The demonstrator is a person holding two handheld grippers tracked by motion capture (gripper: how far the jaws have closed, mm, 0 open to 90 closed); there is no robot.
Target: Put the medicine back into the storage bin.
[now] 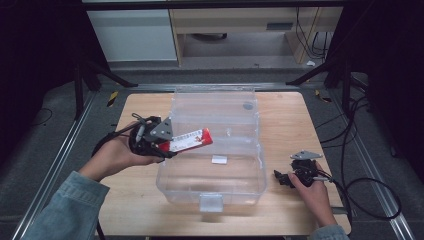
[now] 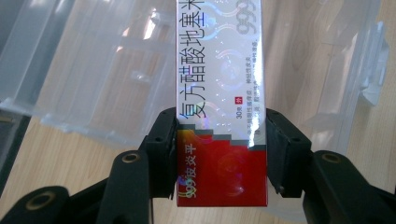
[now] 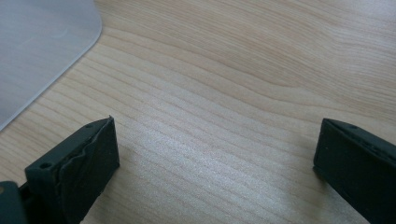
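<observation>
The box [image 1: 189,139], a long red and white carton, sits left of centre in the high view, sticking out to the right from the left gripper [image 1: 162,145] and hanging over the left edge of the clear bin [image 1: 250,175]. It is off the table, tilted slightly with its right end higher. In the left gripper view the box [image 2: 222,107] runs up the middle of the frame, its red end at the bottom and its white part with printed characters reaching the top edge. The left gripper [image 2: 222,140] has its two black jaws partly closed, one pressed against each long side of the box near the line where red meets white, so the box is clamped between them. Behind the box in that view lie the walls of the clear bin [image 2: 93,84], with wood showing at the lower left.

The clear bin stands open in the centre of the wooden table [image 1: 285,115], and a small white slip [image 1: 219,160] lies on its floor. The left hand [image 1: 115,155] comes in from the lower left of the high view in a denim sleeve [image 1: 65,210].

The right gripper [image 1: 285,178] rests at the lower right of the high view, just beside the right wall of the bin, held by the right hand [image 1: 312,187]. In the right gripper view the right gripper [image 3: 215,154] has its jaws wide apart with bare wood between them, holding nothing; a corner of the bin [image 3: 42,46] shows at the upper left.
</observation>
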